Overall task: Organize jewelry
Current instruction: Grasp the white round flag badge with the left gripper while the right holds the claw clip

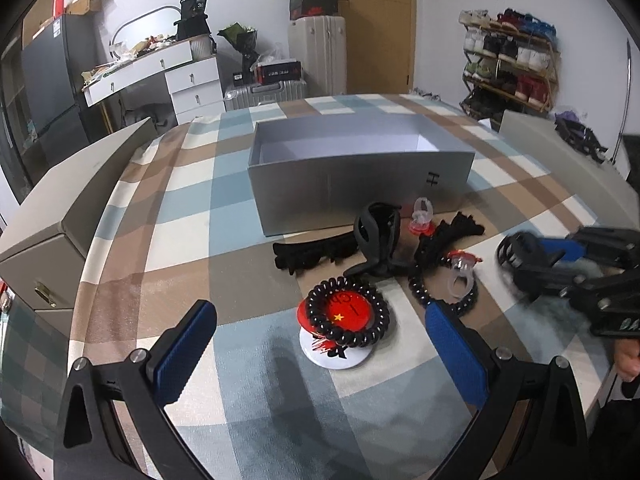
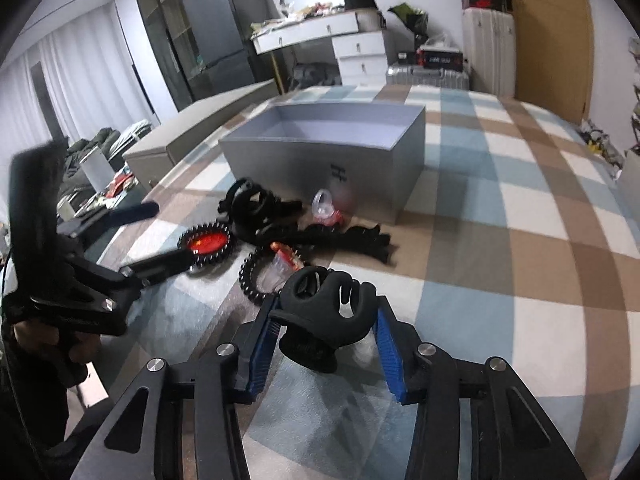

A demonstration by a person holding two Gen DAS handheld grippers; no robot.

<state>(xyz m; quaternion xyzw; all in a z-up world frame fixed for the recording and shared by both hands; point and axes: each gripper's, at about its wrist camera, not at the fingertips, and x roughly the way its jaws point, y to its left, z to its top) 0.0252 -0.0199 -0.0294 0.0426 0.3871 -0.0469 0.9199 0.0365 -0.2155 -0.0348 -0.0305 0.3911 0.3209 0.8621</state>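
An open grey box (image 1: 360, 176) (image 2: 324, 160) stands on the checked cloth. In front of it lie a black claw clip (image 1: 378, 240) (image 2: 250, 204), black toothed clips (image 1: 308, 254) (image 2: 352, 240), two clear toy rings with red gems (image 1: 420, 220) (image 1: 462, 276), a black spiral hair tie (image 1: 346, 312) on a red badge (image 1: 344, 308) (image 2: 208, 242), and a second spiral tie (image 2: 250, 276). My left gripper (image 1: 320, 330) is open just before the badge. My right gripper (image 2: 326, 328) is shut on a black claw clip (image 2: 328, 312), blurred in the left wrist view (image 1: 516, 248).
A grey cabinet (image 1: 60, 216) stands at the table's left edge. A second grey block (image 1: 560, 152) sits at the right. Beyond the table are a white desk (image 1: 160, 76), suitcases (image 1: 316, 56) and a shoe rack (image 1: 512, 56).
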